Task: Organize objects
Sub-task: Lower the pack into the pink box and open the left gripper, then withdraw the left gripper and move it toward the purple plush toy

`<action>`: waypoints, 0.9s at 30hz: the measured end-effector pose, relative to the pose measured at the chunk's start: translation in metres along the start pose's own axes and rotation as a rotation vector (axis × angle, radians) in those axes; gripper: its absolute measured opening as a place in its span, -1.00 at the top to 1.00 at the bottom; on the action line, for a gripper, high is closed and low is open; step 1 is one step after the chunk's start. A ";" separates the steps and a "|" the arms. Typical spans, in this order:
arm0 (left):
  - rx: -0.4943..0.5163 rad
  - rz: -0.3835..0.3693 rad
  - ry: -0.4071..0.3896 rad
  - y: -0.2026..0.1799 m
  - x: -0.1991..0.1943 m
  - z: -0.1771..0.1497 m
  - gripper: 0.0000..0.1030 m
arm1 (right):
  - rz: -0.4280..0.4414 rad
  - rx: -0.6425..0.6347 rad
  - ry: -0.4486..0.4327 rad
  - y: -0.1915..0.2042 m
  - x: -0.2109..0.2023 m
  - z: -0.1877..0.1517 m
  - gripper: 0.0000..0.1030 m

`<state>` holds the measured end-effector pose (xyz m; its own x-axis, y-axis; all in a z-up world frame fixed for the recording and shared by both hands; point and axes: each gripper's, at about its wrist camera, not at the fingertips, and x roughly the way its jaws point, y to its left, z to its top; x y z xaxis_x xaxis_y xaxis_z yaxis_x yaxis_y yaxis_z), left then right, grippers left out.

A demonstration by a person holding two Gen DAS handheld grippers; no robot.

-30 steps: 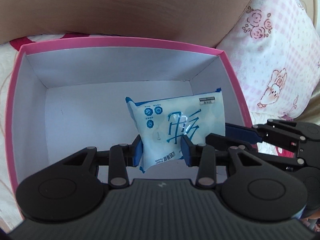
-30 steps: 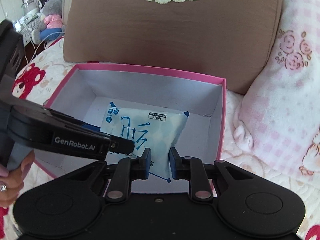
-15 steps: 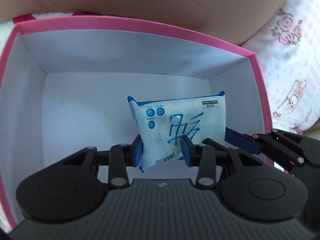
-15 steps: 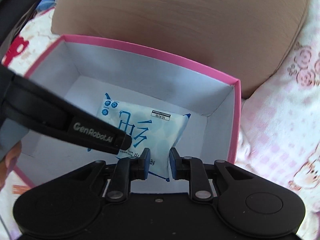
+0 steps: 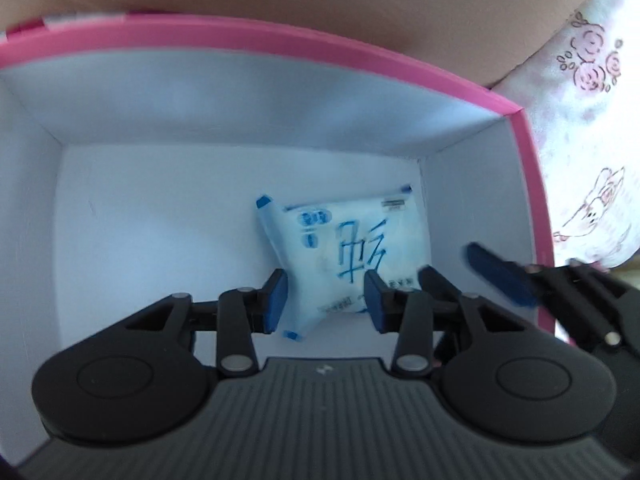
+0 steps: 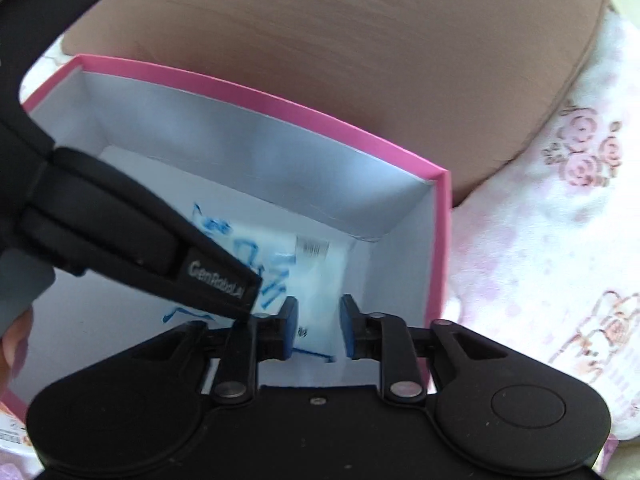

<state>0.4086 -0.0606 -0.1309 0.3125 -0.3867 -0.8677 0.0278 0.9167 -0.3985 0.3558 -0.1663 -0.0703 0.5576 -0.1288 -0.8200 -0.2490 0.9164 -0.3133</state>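
A white and blue pack of wipes [image 5: 352, 232] lies inside the pink box [image 5: 280, 40], against its right wall near the far corner. My left gripper [image 5: 325, 300] reaches down into the box with its jaws opening. The pack's lower end sits between the blue pads, which no longer squeeze it. In the right wrist view my right gripper [image 6: 319, 330] is also opening, with clear gaps between its pads and the pack [image 6: 316, 264]. The left gripper's black arm [image 6: 216, 280] crosses in front and hides the pack's left part. The right gripper's blue finger [image 5: 496, 276] shows at the box's right wall.
A brown cushion [image 6: 360, 40] stands right behind the box rim [image 6: 280, 108]. A pink flowered pillow [image 6: 560, 240] lies to the right of the box. The person's hand [image 6: 12, 340] shows at the left edge. The box floor [image 5: 160, 240] left of the pack is bare.
Both grippers came lower and closer into the box with the pack. Both pairs of jaws have widened, the right one from a tight pinch to a clear gap, and the pack has settled against the right wall.
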 end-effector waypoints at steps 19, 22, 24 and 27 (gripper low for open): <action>0.245 0.118 -0.122 -0.004 -0.111 -0.070 0.08 | 0.269 0.134 -0.137 -0.026 -0.106 -0.046 0.18; 0.262 0.124 -0.135 -0.007 -0.130 -0.083 0.03 | 0.283 0.127 -0.138 -0.022 -0.122 -0.052 0.16; 0.270 0.139 -0.136 -0.009 -0.142 -0.092 0.01 | 0.282 0.119 -0.134 -0.021 -0.134 -0.056 0.15; 0.271 0.131 -0.123 -0.010 -0.161 -0.104 -0.03 | 0.292 0.128 -0.130 -0.021 -0.151 -0.061 0.15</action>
<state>0.2595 -0.0176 -0.0185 0.4420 -0.2638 -0.8573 0.2261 0.9577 -0.1781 0.2292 -0.1895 0.0311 0.5754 0.1879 -0.7960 -0.3160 0.9488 -0.0044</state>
